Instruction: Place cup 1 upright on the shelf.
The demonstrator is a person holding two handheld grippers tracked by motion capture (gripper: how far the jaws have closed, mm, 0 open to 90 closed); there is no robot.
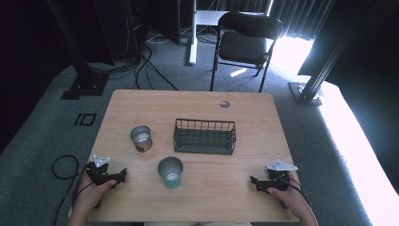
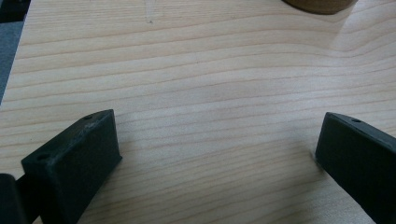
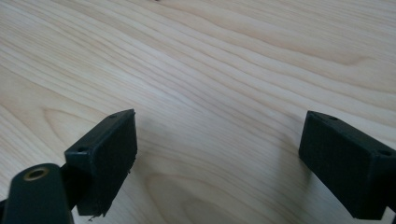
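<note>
Both pairs of jaws stand spread over bare wood, holding nothing: my left gripper [image 1: 123, 175] near the teal cup [image 1: 170, 172], my right gripper [image 1: 254, 182] well apart from it. Brown cup [image 1: 141, 138] and wire basket [image 1: 204, 136] sit untouched; judging by that, all the work remains.

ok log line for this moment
left gripper: open, empty | right gripper: open, empty | teal cup, tin, basket: untouched on table

place: recording lab | cues: black curtains [image 1: 301, 14], floor cables [image 1: 141, 70], frame posts [image 1: 324, 70], folding chair [image 1: 244, 40]
</note>
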